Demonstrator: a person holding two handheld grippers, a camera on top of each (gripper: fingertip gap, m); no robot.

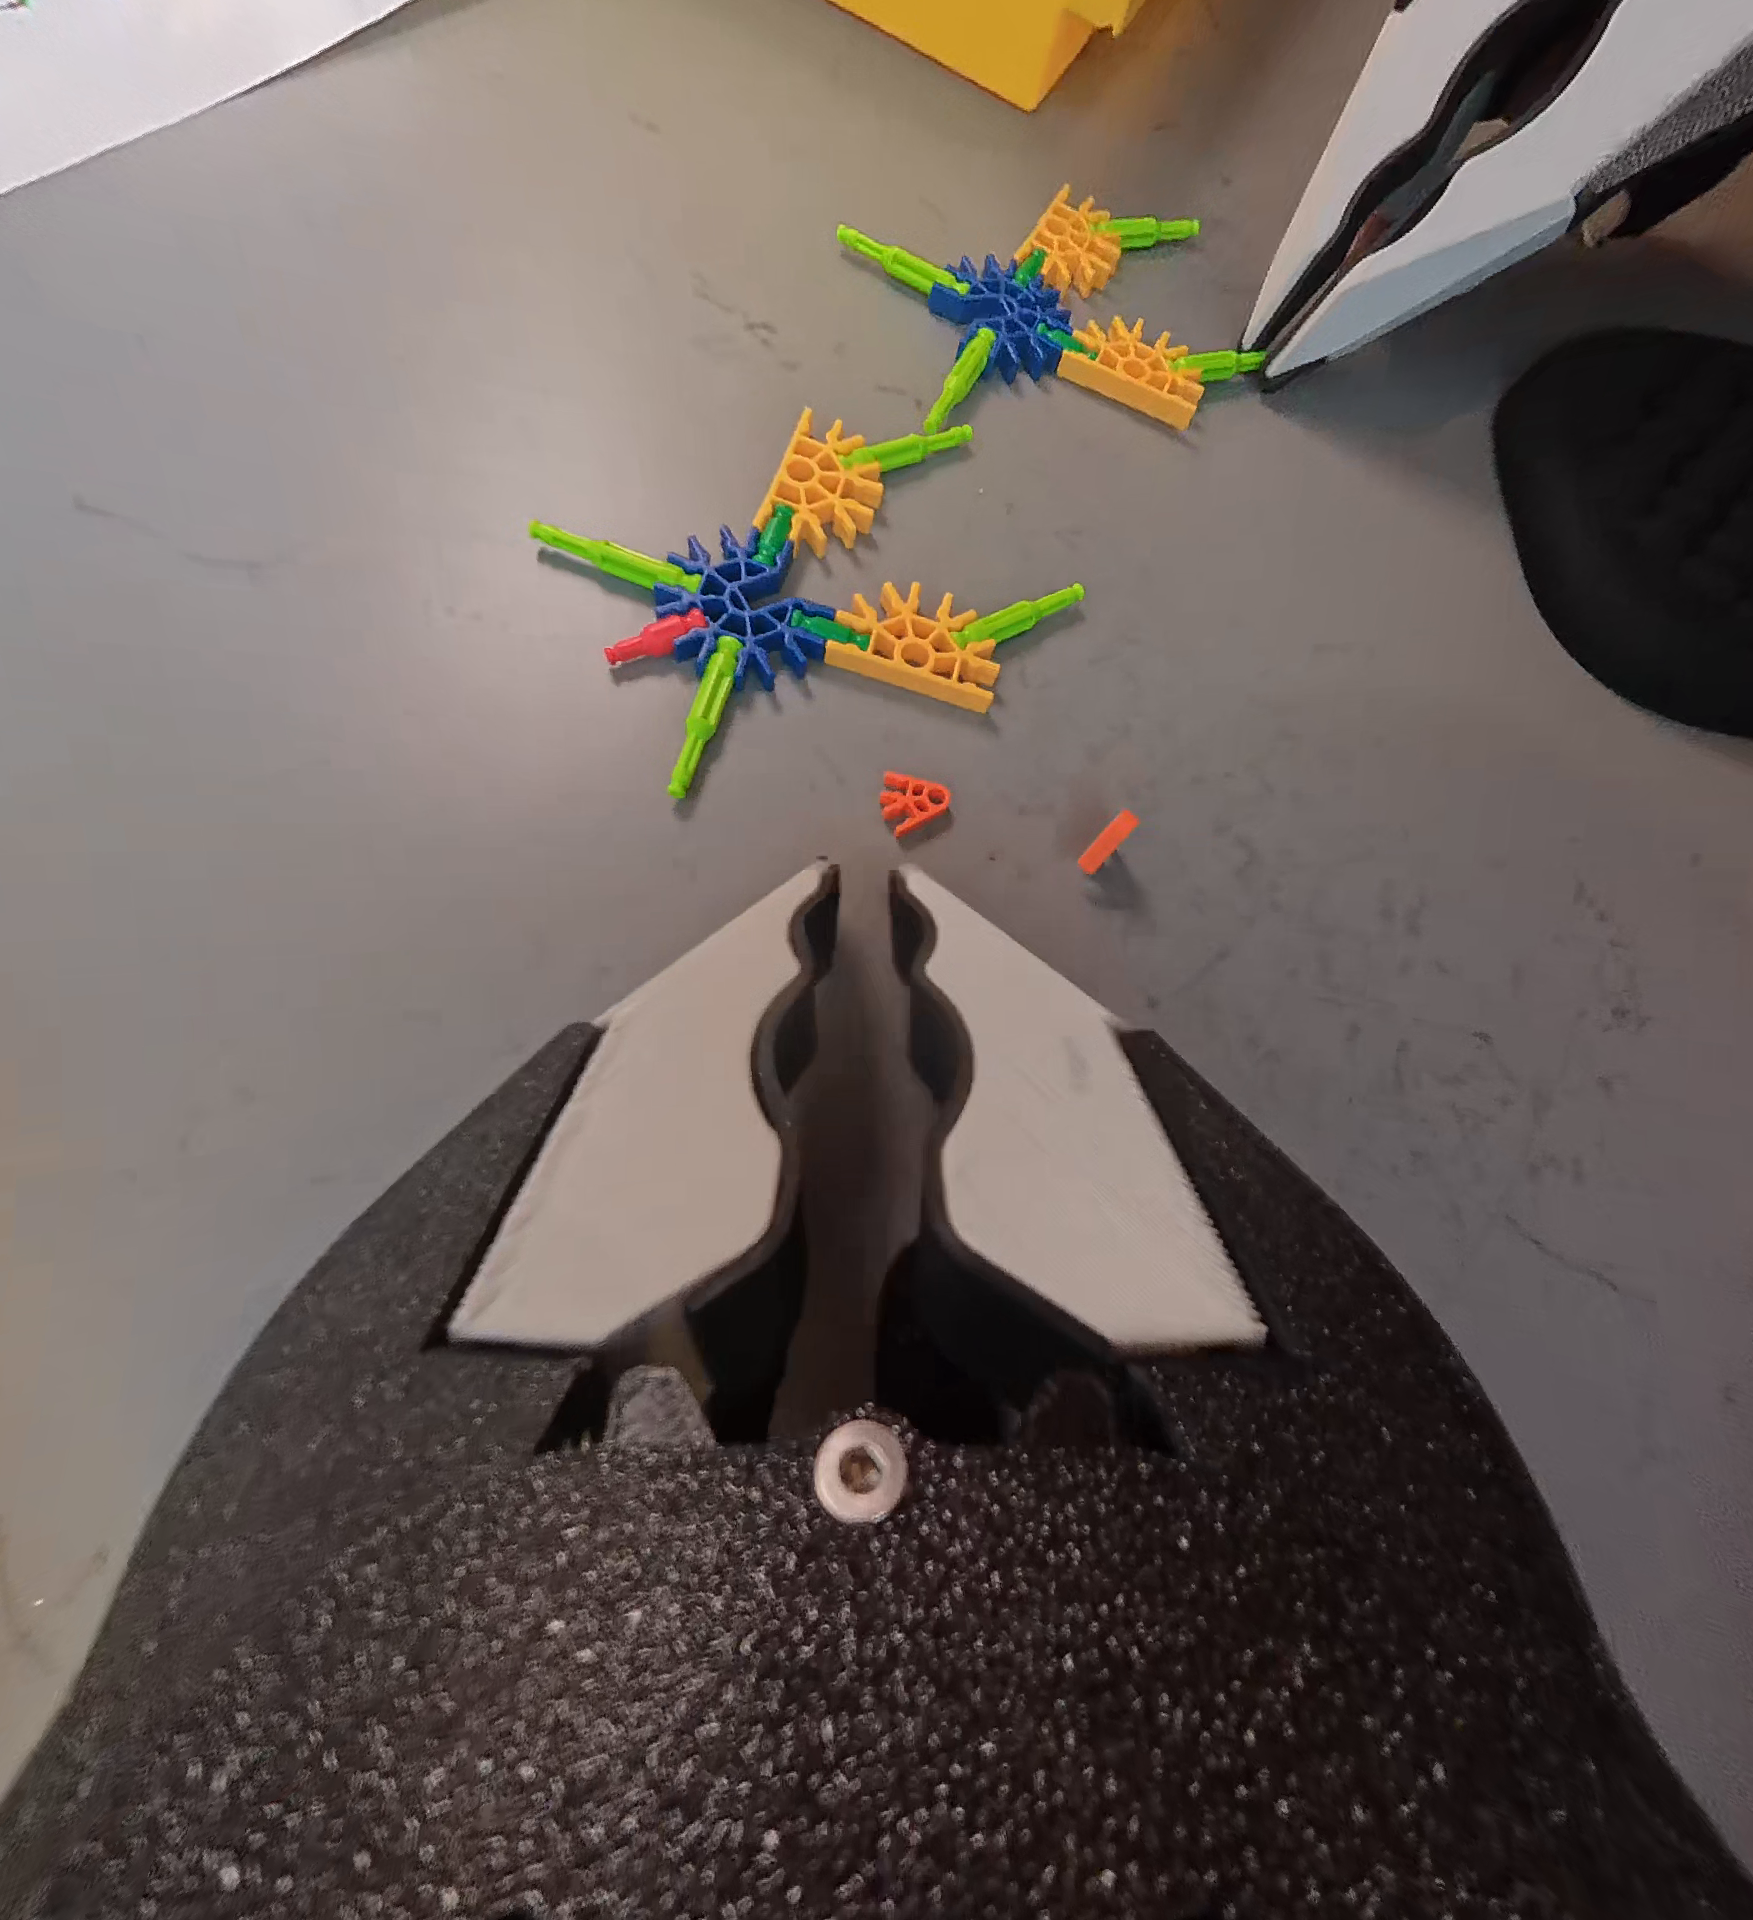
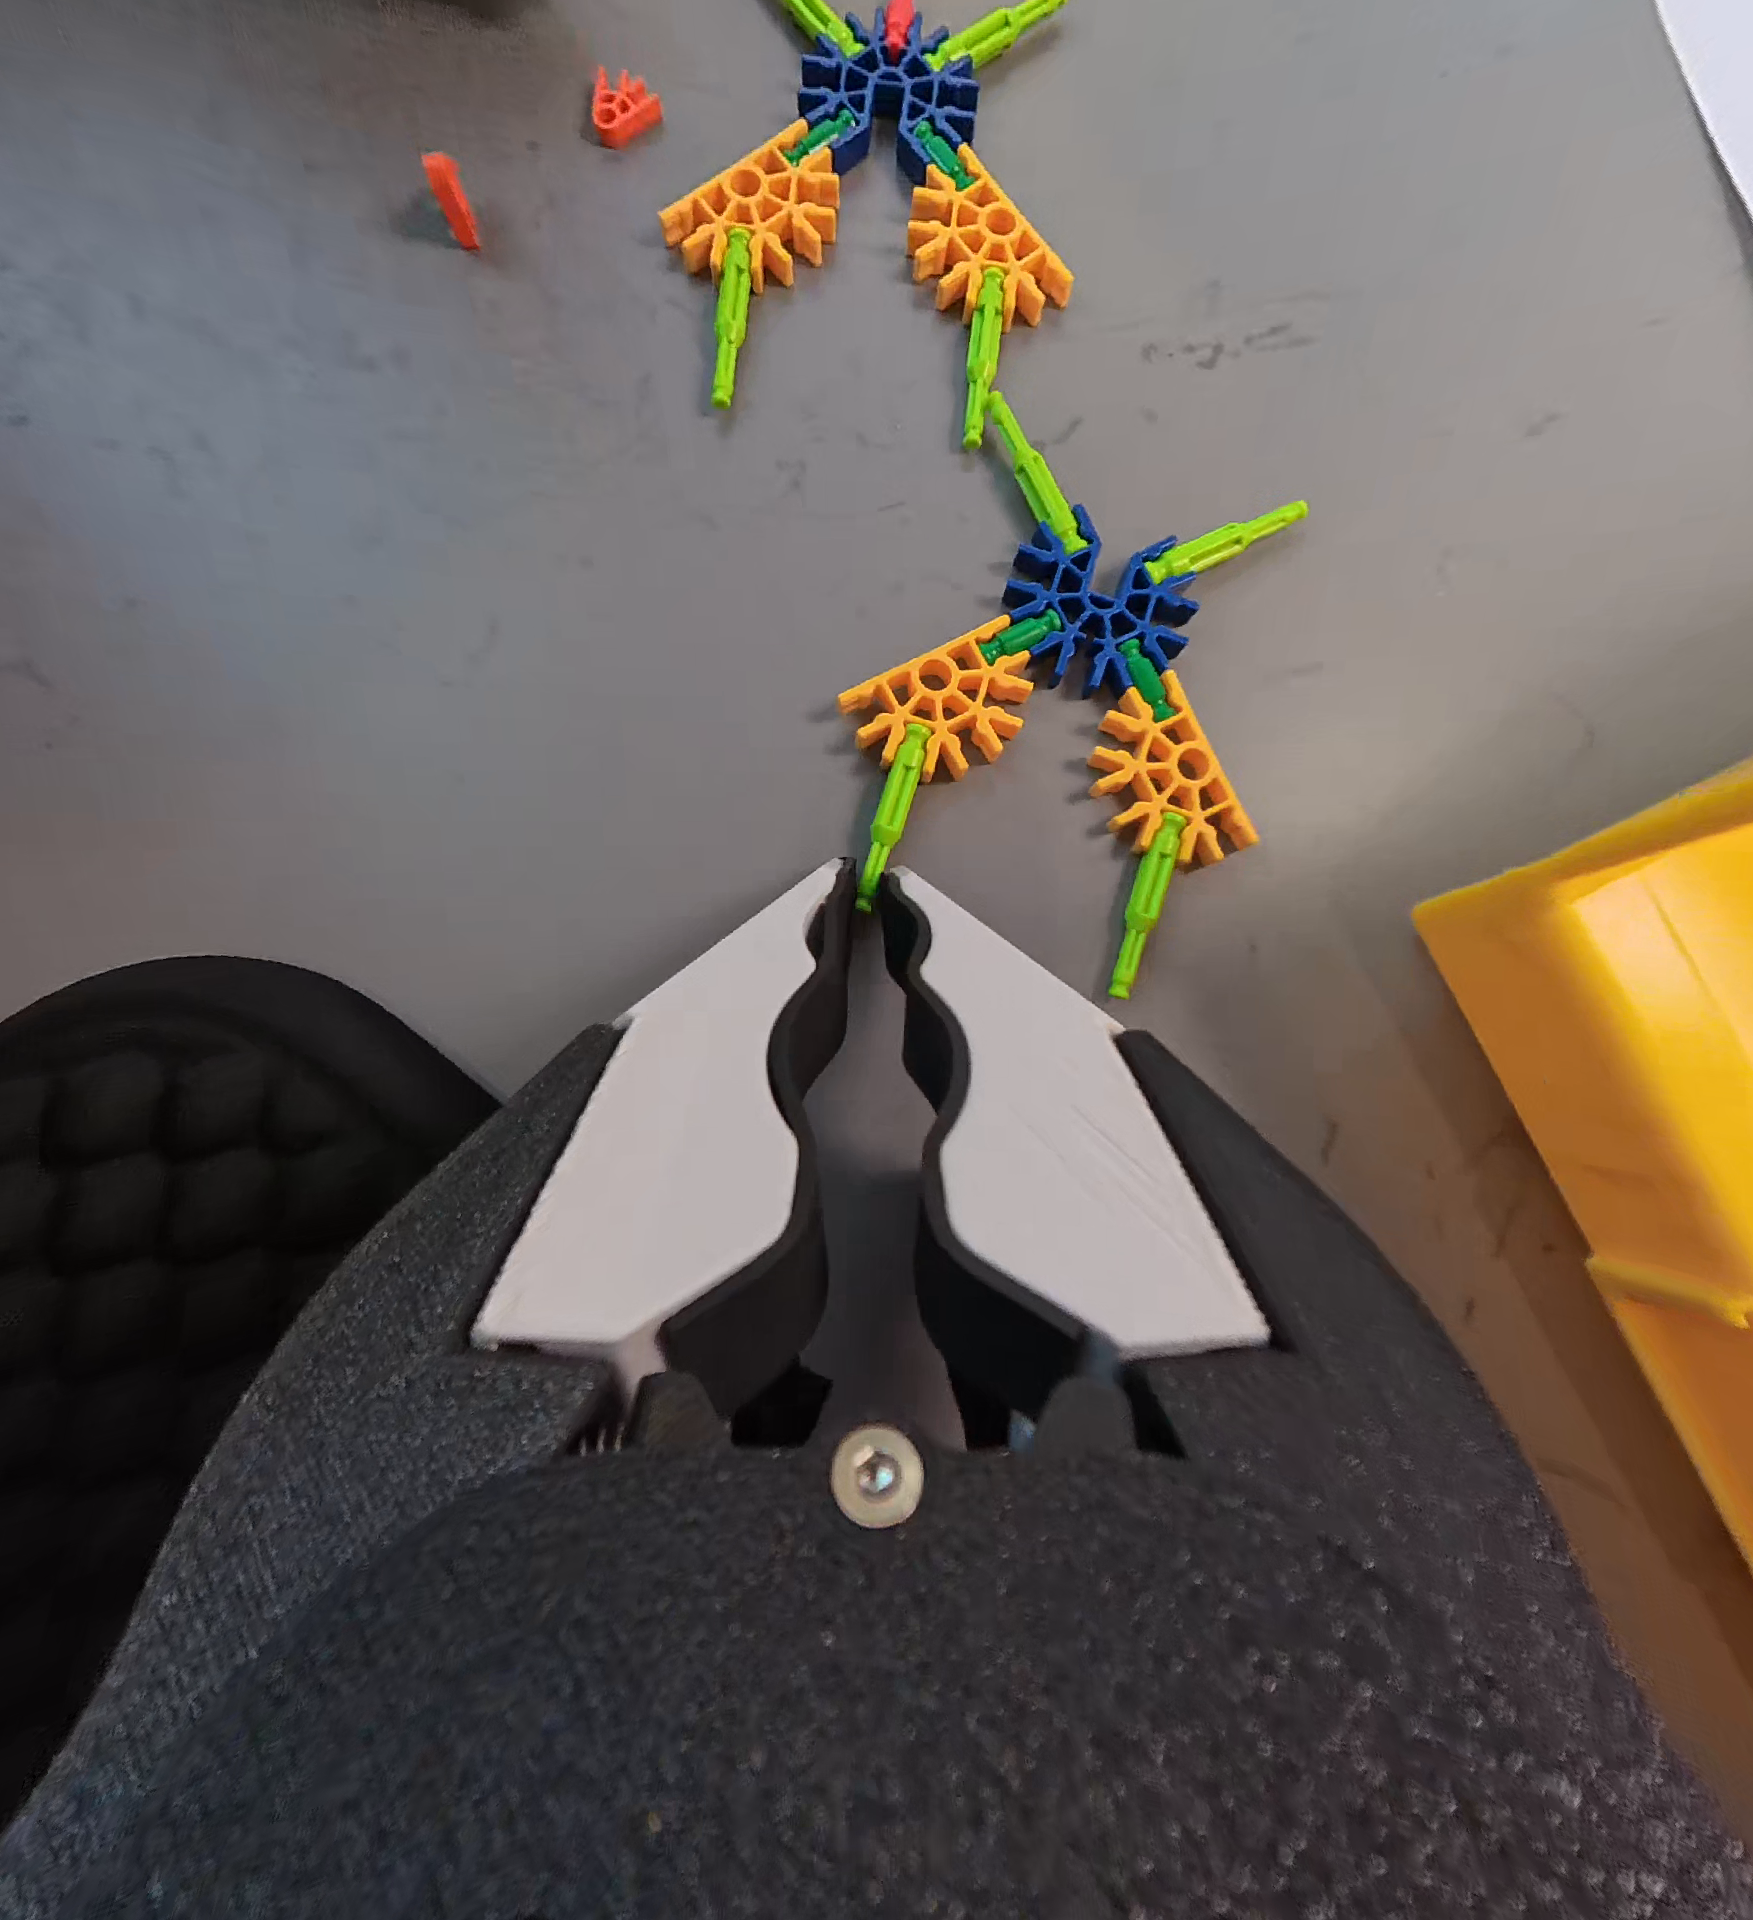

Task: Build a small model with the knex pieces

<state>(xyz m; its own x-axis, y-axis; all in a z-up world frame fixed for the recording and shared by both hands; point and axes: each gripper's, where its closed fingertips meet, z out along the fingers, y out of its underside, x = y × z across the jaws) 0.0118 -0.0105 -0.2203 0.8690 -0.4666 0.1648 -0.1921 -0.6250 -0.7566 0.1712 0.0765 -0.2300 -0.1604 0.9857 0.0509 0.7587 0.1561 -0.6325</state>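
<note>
Two flat toy assemblies of blue hubs, yellow fan connectors and green rods lie on the grey table. My right gripper point(image 2: 867, 883) is shut on the tip of a light green rod point(image 2: 895, 795) that sticks out of a yellow connector point(image 2: 939, 701) of the assembly nearer to it point(image 2: 1100, 608). The left wrist view shows the same pinch point(image 1: 1258, 366) on that assembly point(image 1: 1002, 307). My left gripper point(image 1: 864, 878) stands with its fingers slightly apart and nothing between them, just short of a small orange connector point(image 1: 916, 802). The other assembly point(image 1: 737, 613), with a red rod point(image 1: 654, 639), lies beyond it.
A small orange bar point(image 1: 1108, 842) stands to the right of the orange connector. A yellow box point(image 2: 1682, 1091) is at the right of the right wrist view and shows far off in the left wrist view point(image 1: 997, 42). A black padded cushion point(image 1: 1682, 540) and white paper point(image 1: 72, 83) lie at the edges. My hands' fingertips stand some 20 centimetres from each other.
</note>
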